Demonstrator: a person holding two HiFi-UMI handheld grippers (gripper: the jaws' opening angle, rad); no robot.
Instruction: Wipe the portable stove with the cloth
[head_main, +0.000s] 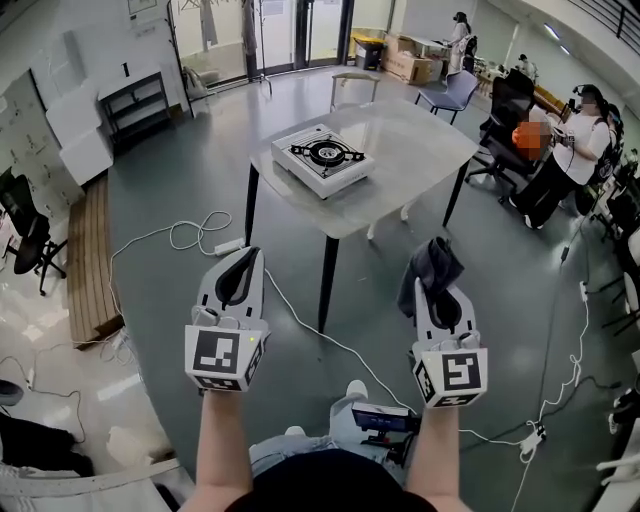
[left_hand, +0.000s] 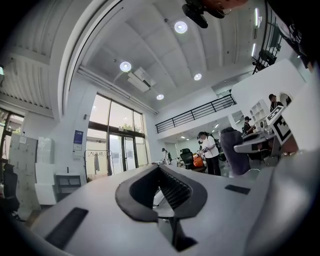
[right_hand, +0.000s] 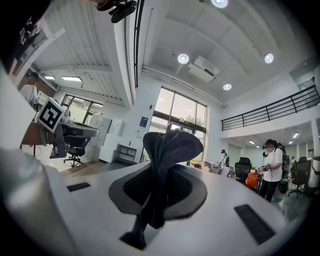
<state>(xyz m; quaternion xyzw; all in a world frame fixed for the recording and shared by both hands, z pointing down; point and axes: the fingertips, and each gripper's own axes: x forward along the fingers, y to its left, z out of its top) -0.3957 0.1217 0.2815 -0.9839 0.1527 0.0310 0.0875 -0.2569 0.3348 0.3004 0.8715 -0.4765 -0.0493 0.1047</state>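
A white portable stove (head_main: 322, 157) with a black burner ring sits on the grey table (head_main: 400, 150), well ahead of both grippers. My right gripper (head_main: 436, 272) is shut on a dark grey cloth (head_main: 428, 272), which bunches above its tips; in the right gripper view the cloth (right_hand: 165, 165) stands pinched between the jaws. My left gripper (head_main: 246, 262) is shut with nothing in it, its jaws pressed together in the left gripper view (left_hand: 162, 192). Both grippers are held up over the floor, short of the table's near edge.
White cables (head_main: 190, 238) trail across the floor to a power strip by the table leg. A low wooden bench (head_main: 90, 262) lies at left, a black shelf (head_main: 135, 105) behind it. Chairs and people stand at the far right (head_main: 560, 150).
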